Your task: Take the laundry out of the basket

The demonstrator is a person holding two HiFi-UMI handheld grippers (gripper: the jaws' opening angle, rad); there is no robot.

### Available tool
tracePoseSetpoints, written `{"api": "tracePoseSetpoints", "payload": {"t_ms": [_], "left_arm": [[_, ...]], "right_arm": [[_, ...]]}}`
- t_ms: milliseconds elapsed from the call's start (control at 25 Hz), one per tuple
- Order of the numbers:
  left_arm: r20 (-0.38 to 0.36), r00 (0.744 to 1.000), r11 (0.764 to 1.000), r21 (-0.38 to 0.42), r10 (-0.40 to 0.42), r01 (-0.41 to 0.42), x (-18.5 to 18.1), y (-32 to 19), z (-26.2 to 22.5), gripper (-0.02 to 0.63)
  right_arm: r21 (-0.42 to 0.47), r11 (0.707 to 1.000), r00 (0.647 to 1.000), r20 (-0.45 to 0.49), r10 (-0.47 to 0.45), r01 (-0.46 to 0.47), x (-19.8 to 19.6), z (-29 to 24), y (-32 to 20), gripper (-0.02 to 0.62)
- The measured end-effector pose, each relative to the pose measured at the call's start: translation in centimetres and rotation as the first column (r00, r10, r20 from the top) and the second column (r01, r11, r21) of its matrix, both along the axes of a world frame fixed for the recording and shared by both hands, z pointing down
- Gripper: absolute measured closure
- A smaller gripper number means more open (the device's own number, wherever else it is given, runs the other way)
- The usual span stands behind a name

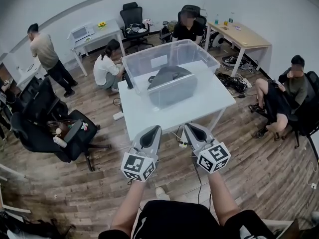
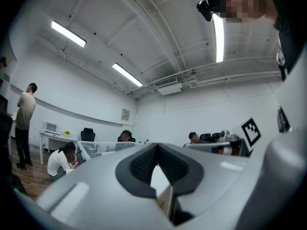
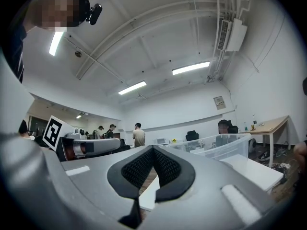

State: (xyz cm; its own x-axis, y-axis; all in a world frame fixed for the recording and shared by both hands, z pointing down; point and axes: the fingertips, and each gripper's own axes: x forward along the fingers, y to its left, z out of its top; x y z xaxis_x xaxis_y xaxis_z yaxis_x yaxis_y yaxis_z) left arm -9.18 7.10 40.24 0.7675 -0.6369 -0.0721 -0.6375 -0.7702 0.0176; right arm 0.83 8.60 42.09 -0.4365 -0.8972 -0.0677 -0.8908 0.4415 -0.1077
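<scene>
Head view: grey laundry [image 1: 168,76] sits in the clear plastic basket [image 1: 209,59] on the white table [image 1: 144,113], at 12 o'clock from both grippers. Left gripper [image 1: 153,129] and right gripper [image 1: 190,127] — jaws together, nothing held, near the table's front edge.

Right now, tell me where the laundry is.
In the head view, the grey laundry lies inside the clear basket, which stands toward the far side of the white table, near the middle of the picture.
</scene>
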Motion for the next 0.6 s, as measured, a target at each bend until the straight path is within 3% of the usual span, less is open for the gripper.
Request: {"api": "tracePoseSetpoints", "payload": {"t_ms": [600], "left_arm": [[-0.026,0.997,0.997,-0.012,0.074,-0.074,-2.5,-6.0,0.1,0.598]], "right_arm": [[0.012,0.999,0.998,-0.016,0.053,-0.053,-3.0,-0.6,-5.2,0.595]]}}
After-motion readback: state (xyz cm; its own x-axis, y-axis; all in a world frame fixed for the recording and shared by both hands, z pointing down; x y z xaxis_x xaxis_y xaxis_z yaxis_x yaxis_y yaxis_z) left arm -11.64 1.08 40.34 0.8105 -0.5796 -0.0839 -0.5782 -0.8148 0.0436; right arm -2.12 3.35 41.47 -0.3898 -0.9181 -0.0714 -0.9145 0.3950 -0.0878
